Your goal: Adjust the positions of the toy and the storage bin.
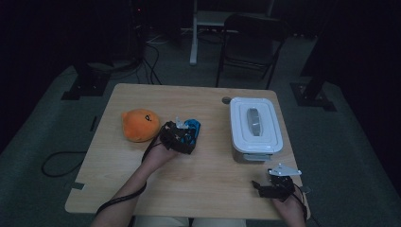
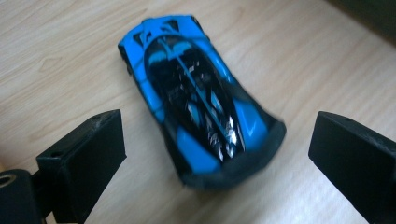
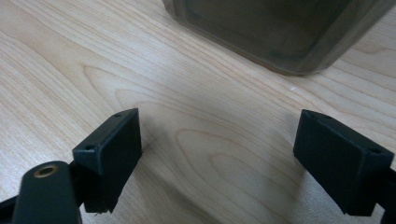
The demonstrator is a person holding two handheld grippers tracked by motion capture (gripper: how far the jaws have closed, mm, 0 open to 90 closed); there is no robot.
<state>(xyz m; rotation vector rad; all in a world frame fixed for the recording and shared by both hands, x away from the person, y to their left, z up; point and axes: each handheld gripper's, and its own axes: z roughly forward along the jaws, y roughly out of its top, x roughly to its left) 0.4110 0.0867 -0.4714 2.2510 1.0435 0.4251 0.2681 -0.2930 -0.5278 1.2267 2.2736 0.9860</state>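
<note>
Toy car: the blue toy car lies flat on the tabletop, near the middle and toward the far edge.
Left gripper: the left gripper has its jaws spread wide, one on each side of the car's near end, neither touching it.
Around the car: an orange plush toy sits just beside it toward the left edge; the way to the car is clear.
Container: a white lidded box stands near the right edge, lid on, contents hidden.
Right gripper: the right gripper is wide apart over bare wood at the near right corner; the dark wall ahead is probably the box.
</note>
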